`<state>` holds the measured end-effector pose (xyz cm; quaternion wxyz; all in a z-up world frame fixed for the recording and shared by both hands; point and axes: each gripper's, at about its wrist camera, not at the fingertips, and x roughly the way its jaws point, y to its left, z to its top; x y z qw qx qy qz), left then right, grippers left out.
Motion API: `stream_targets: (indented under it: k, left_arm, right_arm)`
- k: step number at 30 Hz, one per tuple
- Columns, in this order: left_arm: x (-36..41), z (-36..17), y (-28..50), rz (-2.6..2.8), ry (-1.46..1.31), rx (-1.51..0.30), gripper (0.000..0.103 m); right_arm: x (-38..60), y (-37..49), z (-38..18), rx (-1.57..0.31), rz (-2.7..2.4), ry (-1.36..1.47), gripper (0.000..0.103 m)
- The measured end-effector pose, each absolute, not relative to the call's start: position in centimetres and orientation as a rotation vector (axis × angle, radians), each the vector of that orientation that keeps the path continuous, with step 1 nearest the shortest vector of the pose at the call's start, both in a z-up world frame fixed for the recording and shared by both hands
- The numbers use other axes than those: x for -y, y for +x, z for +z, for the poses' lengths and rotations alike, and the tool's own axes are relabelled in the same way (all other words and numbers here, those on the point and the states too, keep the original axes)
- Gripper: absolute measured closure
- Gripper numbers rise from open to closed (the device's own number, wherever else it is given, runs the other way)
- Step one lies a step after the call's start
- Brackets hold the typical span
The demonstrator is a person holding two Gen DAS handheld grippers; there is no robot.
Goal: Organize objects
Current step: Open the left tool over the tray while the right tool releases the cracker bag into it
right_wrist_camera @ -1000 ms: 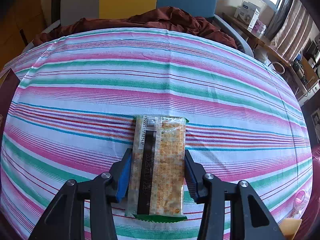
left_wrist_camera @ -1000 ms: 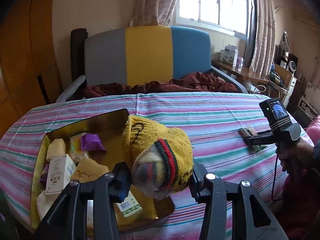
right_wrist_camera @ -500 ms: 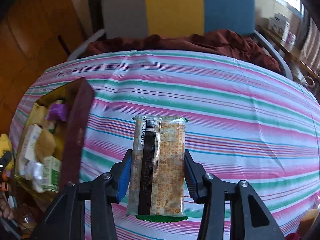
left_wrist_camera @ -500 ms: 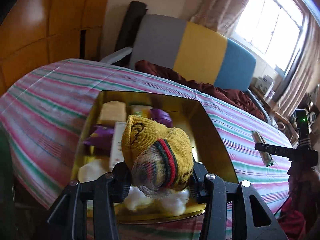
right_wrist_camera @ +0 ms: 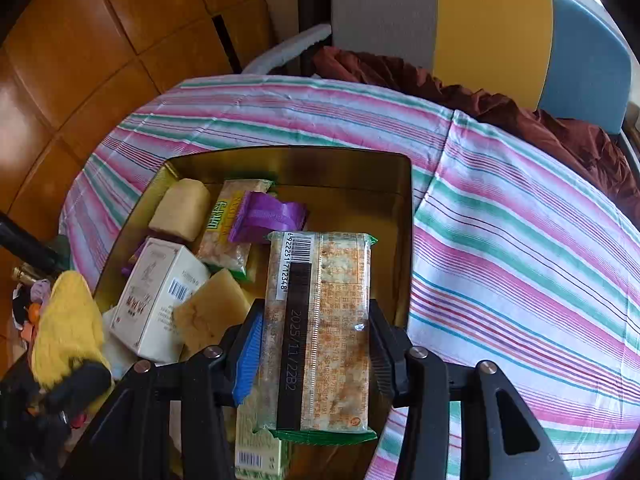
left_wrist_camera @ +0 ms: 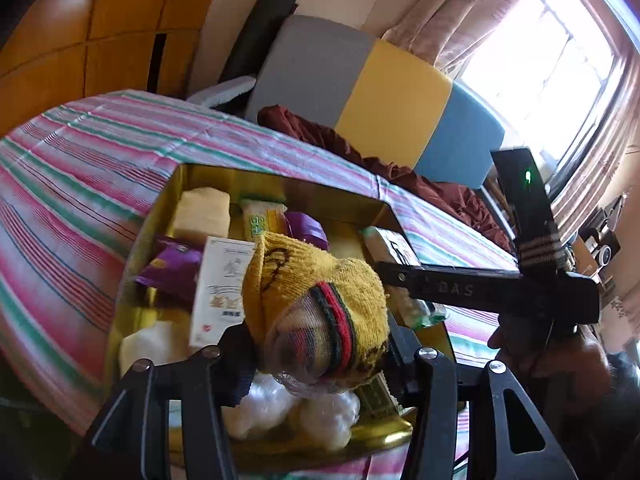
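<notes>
My left gripper (left_wrist_camera: 320,354) is shut on a yellow knit sock (left_wrist_camera: 320,292) with a red and green band, held over the near end of the gold tin box (left_wrist_camera: 280,184). My right gripper (right_wrist_camera: 316,344) is shut on a cracker packet (right_wrist_camera: 324,320) with a green edge and a barcode, held over the right side of the same gold box (right_wrist_camera: 344,172). The right gripper also shows in the left wrist view (left_wrist_camera: 460,288), reaching in from the right. The yellow sock also shows at the left edge of the right wrist view (right_wrist_camera: 68,320).
The box holds a white carton (right_wrist_camera: 156,300), yellow sponge pieces (right_wrist_camera: 180,208), a purple packet (right_wrist_camera: 268,216), a green snack pack (right_wrist_camera: 228,228) and white wads (left_wrist_camera: 264,408). It sits on a striped cloth (right_wrist_camera: 520,240). A grey, yellow and blue chair (right_wrist_camera: 480,20) stands behind.
My right gripper has carried the cracker packet left from the bare cloth to over the box. My left gripper has moved the sock over the box's near end.
</notes>
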<state>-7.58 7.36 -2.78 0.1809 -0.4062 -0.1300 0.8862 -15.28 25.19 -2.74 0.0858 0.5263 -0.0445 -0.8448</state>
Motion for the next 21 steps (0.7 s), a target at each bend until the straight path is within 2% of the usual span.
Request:
stream_targets:
  k: [4, 6, 13, 17, 21]
  left_arm:
    - [-8.9, -3.9, -9.3, 2.484, -1.197, 0.346, 0.05]
    - [-9.5, -4.5, -9.9, 2.482, -1.225, 0.332, 0.044]
    - [-10.1, -4.5, -9.5, 2.534, -1.19, 0.252, 0.033]
    - [-9.8, -3.7, -8.5, 2.595, -1.154, 0.199, 0.029]
    - [-8.5, -2.4, -6.9, 2.68, -1.101, 0.16, 0.021]
  right_arm:
    - [-24.9, -16.0, -3.2, 0.077, -2.507, 1.584, 0.055]
    - [-25.2, -15.9, -3.1, 0.084, -2.519, 1.578, 0.054]
    - [-26.7, -14.1, -2.4, 0.169, -2.567, 1.531, 0.054]
    - [-26.4, -12.6, -2.1, 0.134, -2.613, 1.508, 0.054]
    - [-26.2, -10.7, -1.5, 0.131, -2.673, 1.468, 0.054]
